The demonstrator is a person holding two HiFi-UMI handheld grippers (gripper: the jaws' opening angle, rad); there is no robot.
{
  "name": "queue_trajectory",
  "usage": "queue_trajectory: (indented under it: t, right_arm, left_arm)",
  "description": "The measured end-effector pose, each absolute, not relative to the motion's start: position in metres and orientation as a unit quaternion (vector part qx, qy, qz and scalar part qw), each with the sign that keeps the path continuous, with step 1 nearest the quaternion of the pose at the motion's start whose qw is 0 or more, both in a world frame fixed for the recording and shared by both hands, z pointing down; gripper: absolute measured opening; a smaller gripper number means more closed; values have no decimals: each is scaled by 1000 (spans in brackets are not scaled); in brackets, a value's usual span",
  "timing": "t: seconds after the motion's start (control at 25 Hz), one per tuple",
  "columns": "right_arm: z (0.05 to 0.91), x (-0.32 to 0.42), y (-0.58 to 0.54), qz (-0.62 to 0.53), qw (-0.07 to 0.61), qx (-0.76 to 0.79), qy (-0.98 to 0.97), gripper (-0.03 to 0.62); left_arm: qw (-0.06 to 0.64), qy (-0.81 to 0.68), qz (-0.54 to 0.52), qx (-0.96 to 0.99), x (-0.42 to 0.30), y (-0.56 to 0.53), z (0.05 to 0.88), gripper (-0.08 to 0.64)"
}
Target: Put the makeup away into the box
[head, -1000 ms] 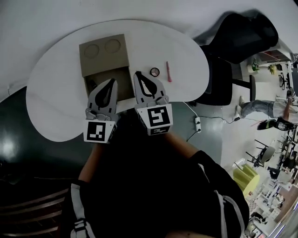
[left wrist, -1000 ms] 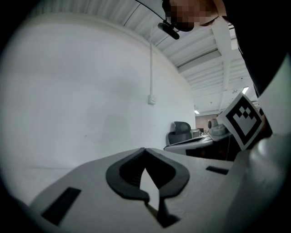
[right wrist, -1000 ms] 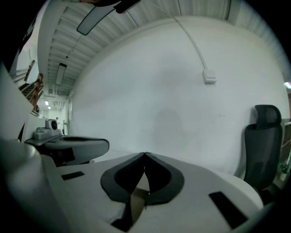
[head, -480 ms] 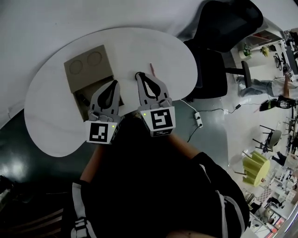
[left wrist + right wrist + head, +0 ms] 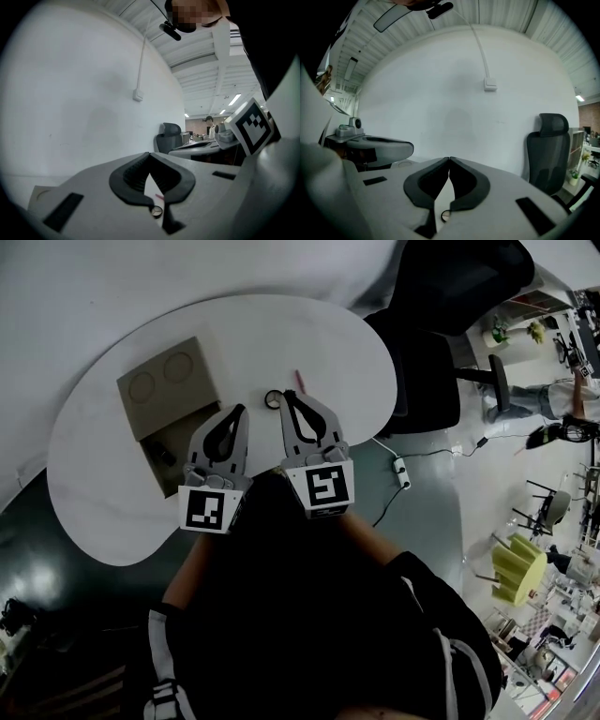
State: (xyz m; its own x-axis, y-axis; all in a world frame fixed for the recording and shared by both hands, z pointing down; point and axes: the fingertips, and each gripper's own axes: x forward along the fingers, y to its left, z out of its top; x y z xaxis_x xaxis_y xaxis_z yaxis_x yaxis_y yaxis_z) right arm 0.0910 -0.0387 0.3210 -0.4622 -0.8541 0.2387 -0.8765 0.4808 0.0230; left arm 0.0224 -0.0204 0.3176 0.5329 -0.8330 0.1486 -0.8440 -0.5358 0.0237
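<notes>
A white, rounded counter is seen from above, and a person's two hand-held tongs are reached out over its near edge. The left tongs are shut, with the tips pressed together, and nothing is held in them. The right tongs are likewise closed tip to tip and empty.

A small round makeup case is laid on the counter between the two sets of tips, just beside the right one. A thin pink stick is laid just beyond it, near the tip of the right tongs.

A cardboard box is set open on the left part of the counter, apart from both makeup pieces. Its lid is folded back and marked with two circles. A small dark item is seen inside the box, but it is too small to be identified.

A black office chair is placed beyond the counter's right end.
</notes>
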Motion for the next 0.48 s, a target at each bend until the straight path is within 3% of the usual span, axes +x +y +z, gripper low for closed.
queue_trajectory:
  t: [0.4, 0.48]
  right_arm:
    - [379, 88, -57, 66, 149, 472, -866, 31]
    - [396, 84, -57, 70, 159, 464, -869, 64]
  left_arm:
    - [94, -475, 83, 871, 28, -37, 363, 3]
    - [104, -474, 87, 870, 27, -38, 375, 3]
